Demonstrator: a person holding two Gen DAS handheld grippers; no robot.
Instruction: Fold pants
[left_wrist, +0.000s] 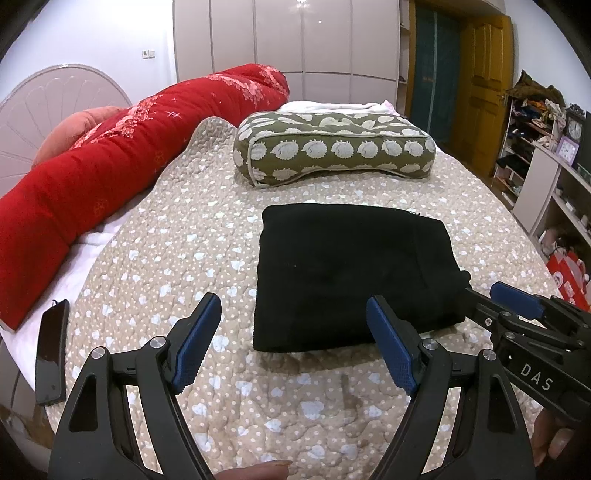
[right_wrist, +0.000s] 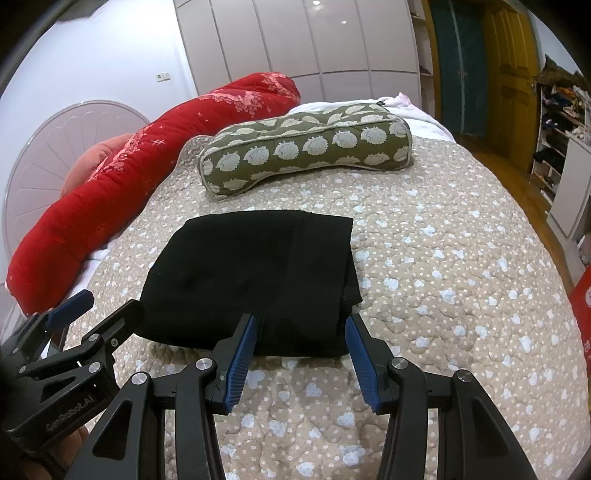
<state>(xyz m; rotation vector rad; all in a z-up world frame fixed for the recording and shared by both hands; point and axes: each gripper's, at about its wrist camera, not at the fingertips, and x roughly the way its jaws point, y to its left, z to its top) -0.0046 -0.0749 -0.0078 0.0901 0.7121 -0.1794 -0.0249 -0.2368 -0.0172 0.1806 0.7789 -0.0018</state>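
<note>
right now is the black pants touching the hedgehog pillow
Apart. Both wrist views show a strip of bare quilt between the folded black pants and the hedgehog pillow behind them.

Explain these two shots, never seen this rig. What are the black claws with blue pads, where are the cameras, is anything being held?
There is no robot here. A person holds one hand-held gripper in each hand, and each carries a fisheye camera looking forward along its two fingers. The left wrist view shows the left hand-held gripper in front, with the right one entering at the lower right. The right wrist view shows the right hand-held gripper, with the left one at the lower left. Both stand open and hold nothing. On the quilted bed cover lie black pants, already folded into a compact rectangle, a hedgehog-print pillow, a red rolled quilt and a dark phone near the edge.
</note>
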